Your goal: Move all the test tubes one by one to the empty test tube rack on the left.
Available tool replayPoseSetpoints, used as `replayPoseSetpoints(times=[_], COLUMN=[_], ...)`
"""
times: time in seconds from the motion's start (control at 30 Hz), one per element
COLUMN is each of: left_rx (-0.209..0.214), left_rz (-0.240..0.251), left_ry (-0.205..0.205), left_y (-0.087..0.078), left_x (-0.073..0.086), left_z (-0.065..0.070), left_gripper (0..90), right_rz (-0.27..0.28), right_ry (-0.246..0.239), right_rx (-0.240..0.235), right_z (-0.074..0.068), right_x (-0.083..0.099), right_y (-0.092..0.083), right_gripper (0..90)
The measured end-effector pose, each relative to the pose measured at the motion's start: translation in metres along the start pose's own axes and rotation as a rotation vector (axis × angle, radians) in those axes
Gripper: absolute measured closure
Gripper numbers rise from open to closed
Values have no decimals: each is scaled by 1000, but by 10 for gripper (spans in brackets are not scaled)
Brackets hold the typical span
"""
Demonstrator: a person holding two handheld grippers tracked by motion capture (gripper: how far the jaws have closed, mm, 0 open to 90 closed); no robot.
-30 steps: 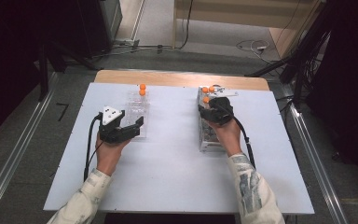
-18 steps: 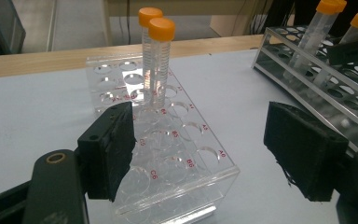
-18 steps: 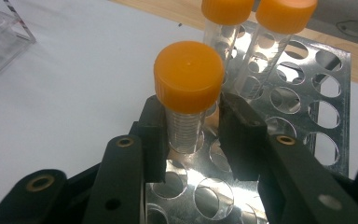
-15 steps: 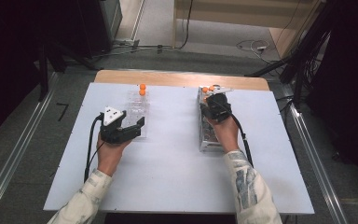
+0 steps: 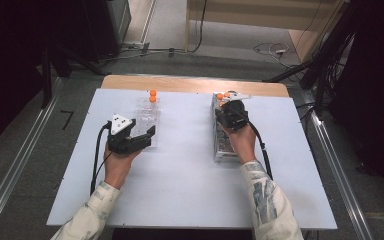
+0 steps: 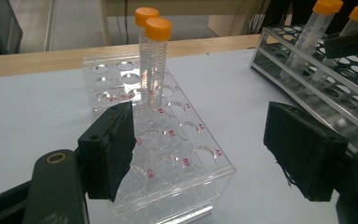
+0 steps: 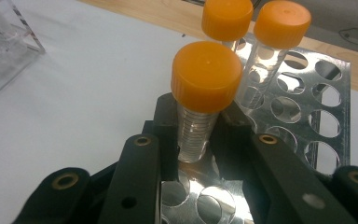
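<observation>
My right gripper (image 7: 196, 126) is shut on a clear tube with an orange cap (image 7: 205, 88). The tube stands upright in a hole of the metal rack (image 7: 307, 121). Its jaws have just been closing, with that tube between them. Two more orange-capped tubes (image 7: 261, 28) stand right behind it. From above, this gripper (image 5: 228, 104) sits at the far end of the metal rack (image 5: 222, 145). My left gripper (image 6: 200, 149) is open, its jaws straddling the near end of a clear plastic rack (image 6: 177, 154) without pressing on it. Two capped tubes (image 6: 156, 60) stand at that rack's far end.
Both racks rest on a white table board (image 5: 180, 190) with a wooden strip (image 5: 190, 84) along its far edge. The metal rack (image 6: 307, 70) lies to the right of the clear one. Cables run across the floor (image 5: 275, 50) beyond the table.
Over the metal rack the right gripper looks narrower, its jaws drawn in. The left hand and the clear rack have stayed where they were.
</observation>
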State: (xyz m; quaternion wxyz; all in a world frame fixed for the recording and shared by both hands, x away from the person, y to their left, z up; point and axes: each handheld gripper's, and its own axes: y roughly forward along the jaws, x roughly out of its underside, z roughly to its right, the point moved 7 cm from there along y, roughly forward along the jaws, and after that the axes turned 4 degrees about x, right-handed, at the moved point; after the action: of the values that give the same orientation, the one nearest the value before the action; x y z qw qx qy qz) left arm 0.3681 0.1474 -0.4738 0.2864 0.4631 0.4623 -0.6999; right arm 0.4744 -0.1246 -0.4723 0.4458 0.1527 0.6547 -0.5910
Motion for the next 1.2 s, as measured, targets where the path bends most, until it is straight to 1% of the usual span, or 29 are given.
replayPoseSetpoints(times=[0.17, 0.23, 0.37, 0.57, 0.77, 0.87, 1.03, 1.1, 1.2], left_rx=[0, 0, 0, 1, 4, 4, 6, 7, 15], left_rz=[6, 6, 6, 3, 0, 1, 3, 4, 1], left_ry=[-6, -6, -5, 0, 0, 1, 2, 2, 6], left_y=[-1, -1, -1, -1, 0, 0, 0, -1, -1], left_x=[-1, -1, -1, 0, 0, 0, 0, -1, -1], left_z=[-1, -1, 0, 0, 1, 1, 2, 3, 5], left_gripper=[251, 251, 251, 251, 251, 251, 251, 251, 251], right_rz=[23, 42, 82, 134, 167, 186, 196, 207, 206], right_ry=[-6, 2, 9, 18, 5, -1, -22, -33, -52], right_rx=[-1, -3, -1, -10, -21, -27, -47, -61, -88], right_z=[-1, 0, 2, 3, 1, -3, -12, -17, -27], right_x=[-1, -3, -9, -16, -21, -22, -22, -22, -21], right_y=[-3, -6, -16, -32, -44, -50, -57, -60, -63], right_gripper=[713, 713, 714, 715, 715, 715, 715, 715, 715])
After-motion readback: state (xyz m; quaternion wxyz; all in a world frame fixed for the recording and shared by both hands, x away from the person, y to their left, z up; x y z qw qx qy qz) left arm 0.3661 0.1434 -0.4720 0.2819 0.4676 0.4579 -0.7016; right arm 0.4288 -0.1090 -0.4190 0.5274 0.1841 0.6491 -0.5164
